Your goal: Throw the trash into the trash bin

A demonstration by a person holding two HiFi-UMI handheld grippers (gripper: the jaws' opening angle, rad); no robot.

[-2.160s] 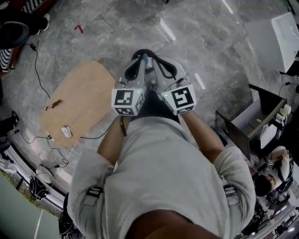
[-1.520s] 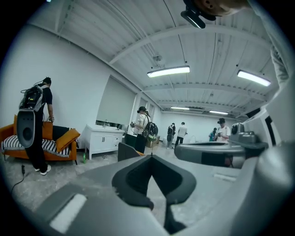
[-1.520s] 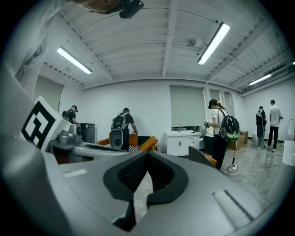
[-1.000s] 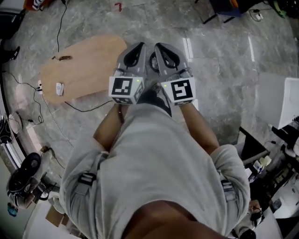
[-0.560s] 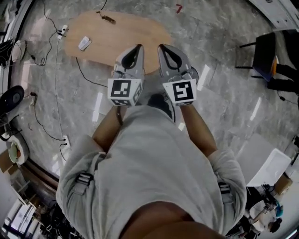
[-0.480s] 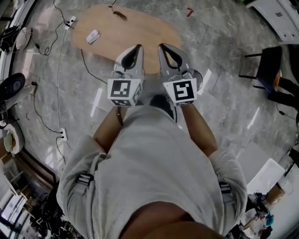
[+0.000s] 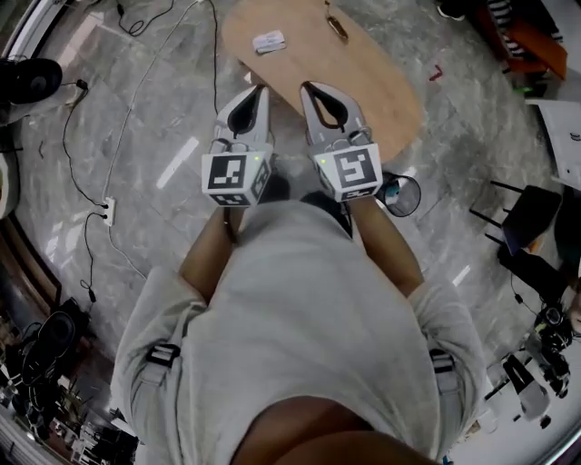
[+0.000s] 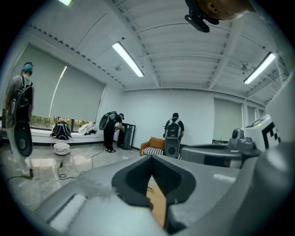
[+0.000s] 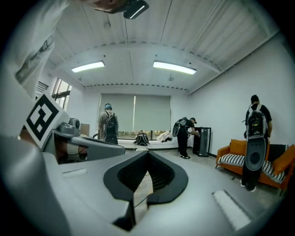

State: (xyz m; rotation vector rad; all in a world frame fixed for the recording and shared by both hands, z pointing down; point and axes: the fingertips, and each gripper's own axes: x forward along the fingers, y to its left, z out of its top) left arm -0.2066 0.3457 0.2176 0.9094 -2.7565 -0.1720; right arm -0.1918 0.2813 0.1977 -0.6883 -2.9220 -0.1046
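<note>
Head view: my left hand-held gripper (image 7: pixel 257 88) and right hand-held gripper (image 7: pixel 307 86) side by side, level, over grey floor (image 7: pixel 136 136). Both clenched, nothing between jaws (both gripper views agree). White scrap (image 7: pixel 270 42) and brown scrap (image 7: pixel 337 27) lie on wooden desk (image 7: pixel 363 82) ahead. Trash bin (image 7: pixel 402 194) on floor beside my right forearm.

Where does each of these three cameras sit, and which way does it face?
Head view: on the person's head, facing steeply down; shows torso, forearms, left gripper, right gripper, wooden table beyond.
Left gripper view: on that gripper, level along its shut jaws toward the orange sofa.
Right gripper view: likewise, toward the windows.
Shared: both gripper views show the sofa.
</note>
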